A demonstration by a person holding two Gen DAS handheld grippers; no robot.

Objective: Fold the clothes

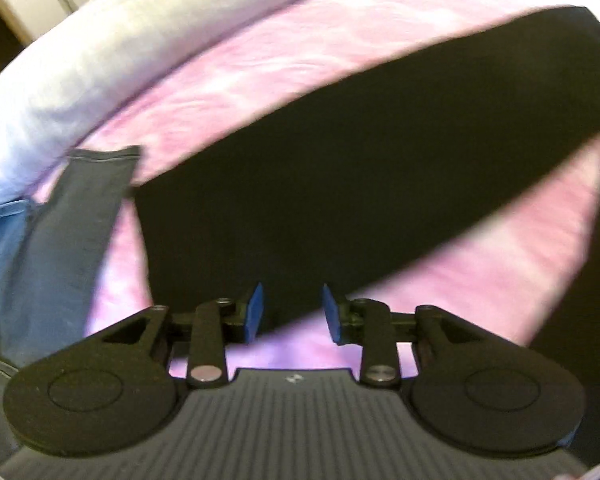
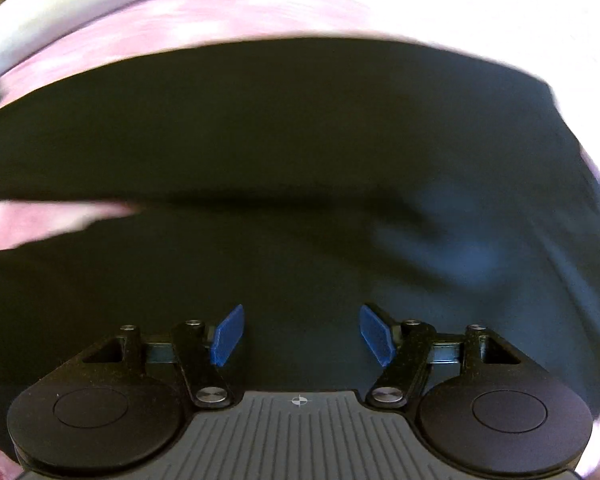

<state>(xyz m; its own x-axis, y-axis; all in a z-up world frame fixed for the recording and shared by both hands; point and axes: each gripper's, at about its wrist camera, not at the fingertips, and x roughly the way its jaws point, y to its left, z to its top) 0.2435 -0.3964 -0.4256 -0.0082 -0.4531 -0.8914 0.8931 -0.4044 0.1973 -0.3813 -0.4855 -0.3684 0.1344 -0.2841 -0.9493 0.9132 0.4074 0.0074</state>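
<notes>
Black cloth (image 1: pixel 340 168) lies spread on a pink sheet (image 1: pixel 260 80) in the left wrist view. It is a dark piece of clothing, flat, and it runs from the middle up to the right. The left gripper (image 1: pixel 293 312) hangs over the near edge of the cloth, with its blue pads (image 1: pixel 255 312) apart and nothing between them, so its jaws are released. On the left lies a grey garment (image 1: pixel 80 224), and a blue one (image 1: pixel 4 248) sits just beside it. A white pillow (image 1: pixel 100 40) curves along the far side of the sheet. In the right wrist view, the black cloth (image 2: pixel 280 140) fills almost all we can see, with the pink sheet (image 2: pixel 180 20) past it. The right gripper (image 2: pixel 302 334) is over the cloth, jaws wide and holding nothing. The picture is blurry on the right.
</notes>
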